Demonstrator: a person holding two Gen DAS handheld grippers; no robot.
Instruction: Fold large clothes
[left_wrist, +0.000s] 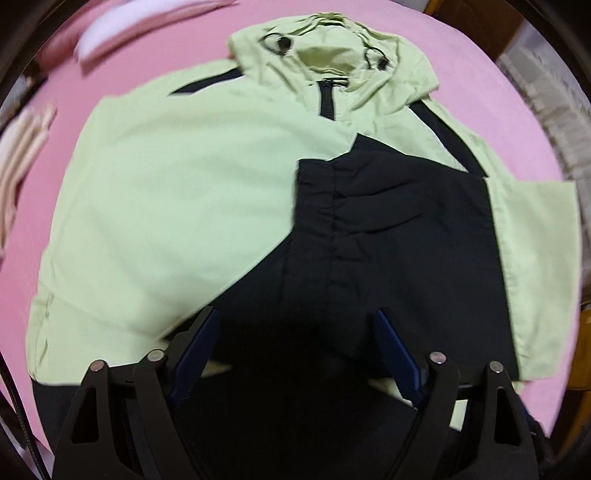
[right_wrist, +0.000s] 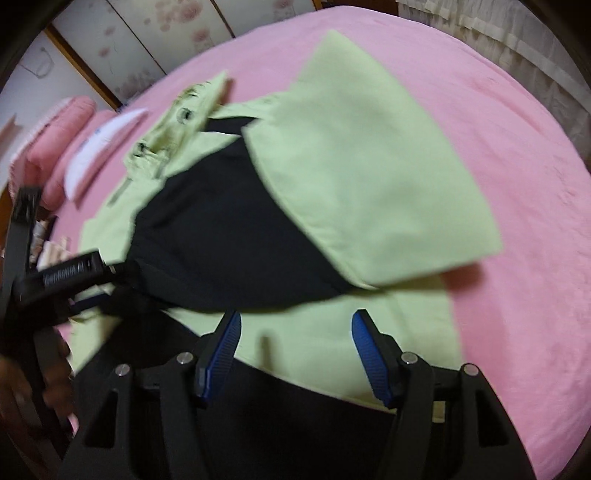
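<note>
Lime-green and black hooded jacket lies flat on pink bed. Your left gripper spread, empty; zipper visible here only. Your right gripper spread, empty; folded sleeve clearest there.

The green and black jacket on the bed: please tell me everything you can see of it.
The jacket is pale green with black panels, of thin woven-looking cloth. It has a hood with black drawcord stoppers and a short black zipper at the neck. It lies flat on the pink bed cover, with both sides folded inward over its middle. Neither open gripper holds it.
</note>
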